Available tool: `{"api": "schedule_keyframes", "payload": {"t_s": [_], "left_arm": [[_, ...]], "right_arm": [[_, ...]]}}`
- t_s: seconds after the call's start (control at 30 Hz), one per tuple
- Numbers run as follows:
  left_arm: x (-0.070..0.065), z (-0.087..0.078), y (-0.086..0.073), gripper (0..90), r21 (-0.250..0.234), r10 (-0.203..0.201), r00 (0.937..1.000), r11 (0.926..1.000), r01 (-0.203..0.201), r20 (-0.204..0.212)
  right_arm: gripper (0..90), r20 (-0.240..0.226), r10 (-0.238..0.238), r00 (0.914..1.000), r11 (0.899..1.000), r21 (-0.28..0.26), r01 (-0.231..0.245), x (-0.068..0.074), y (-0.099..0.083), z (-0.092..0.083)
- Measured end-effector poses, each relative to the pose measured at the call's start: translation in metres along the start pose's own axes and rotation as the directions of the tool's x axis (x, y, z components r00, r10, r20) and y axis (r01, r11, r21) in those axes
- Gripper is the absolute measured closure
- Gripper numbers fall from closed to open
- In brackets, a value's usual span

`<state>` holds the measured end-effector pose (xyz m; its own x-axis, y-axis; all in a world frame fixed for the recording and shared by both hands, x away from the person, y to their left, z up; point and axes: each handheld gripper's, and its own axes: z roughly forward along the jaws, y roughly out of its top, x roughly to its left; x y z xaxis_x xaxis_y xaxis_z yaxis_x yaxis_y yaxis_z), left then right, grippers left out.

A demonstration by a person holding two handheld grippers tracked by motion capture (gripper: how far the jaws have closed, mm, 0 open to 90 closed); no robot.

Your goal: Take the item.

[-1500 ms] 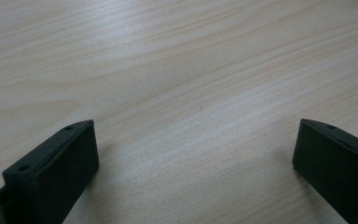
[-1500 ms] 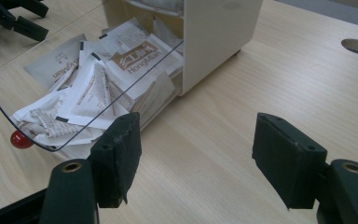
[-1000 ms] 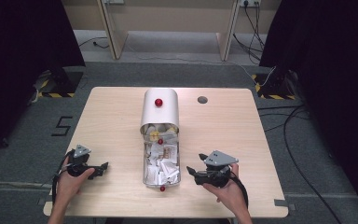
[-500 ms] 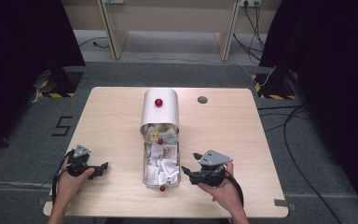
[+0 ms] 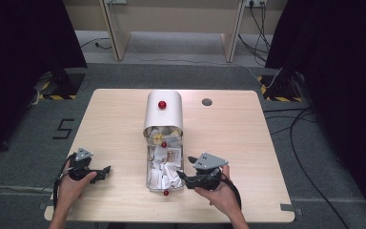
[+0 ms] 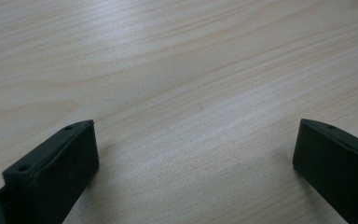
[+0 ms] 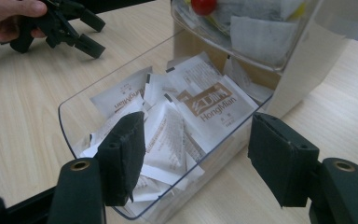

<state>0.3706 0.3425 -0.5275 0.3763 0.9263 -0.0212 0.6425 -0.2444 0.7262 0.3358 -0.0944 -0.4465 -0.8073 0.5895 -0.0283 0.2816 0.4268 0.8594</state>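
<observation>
1. Reaching toward the clear drawer (image 5: 164, 168) of a small white dispenser box (image 5: 163, 110), the right gripper (image 5: 185, 179) sits at the drawer's near right corner; in the right gripper view one of its fingers (image 7: 121, 156) stands in front of the clear front wall (image 7: 77, 122) and the other outside the right wall, spread fairly wide with nothing pinched, having just narrowed slightly.
2. Sachets (image 7: 213, 105) lie loose and overlapping in the drawer, which is pulled out toward the person at the middle of the bench (image 5: 114, 119).
3. Handling, as I judge it: each sachet looks light, thin and floppy, with a slick paper face, so it may slide or bring a neighbour along. Pinching a free corner or edge of the top one seems safest.
4. The drawer looks stiff, light and smooth; its red knob (image 5: 166, 192) is the natural hold.
5. Counts: one box, one drawer, three red knobs in the high view; sachets are too piled to count exactly, roughly a dozen showing.
6. The left gripper (image 5: 106, 170) rests on the bench, well apart from the box, fingers (image 6: 51, 172) wide and empty.
</observation>
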Motion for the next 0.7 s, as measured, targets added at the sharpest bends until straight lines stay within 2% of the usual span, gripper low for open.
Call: {"api": "schedule_keyframes", "payload": {"t_s": [0.7], "left_arm": [[0.000,0.000,0.000,0.0,0.000,0.000,1.0000,1.0000,0.000,0.000]], "right_arm": [[38.8,-0.031,-0.015,0.9994,1.000,-0.008,0.015,0.006,0.009,0.016]]}}
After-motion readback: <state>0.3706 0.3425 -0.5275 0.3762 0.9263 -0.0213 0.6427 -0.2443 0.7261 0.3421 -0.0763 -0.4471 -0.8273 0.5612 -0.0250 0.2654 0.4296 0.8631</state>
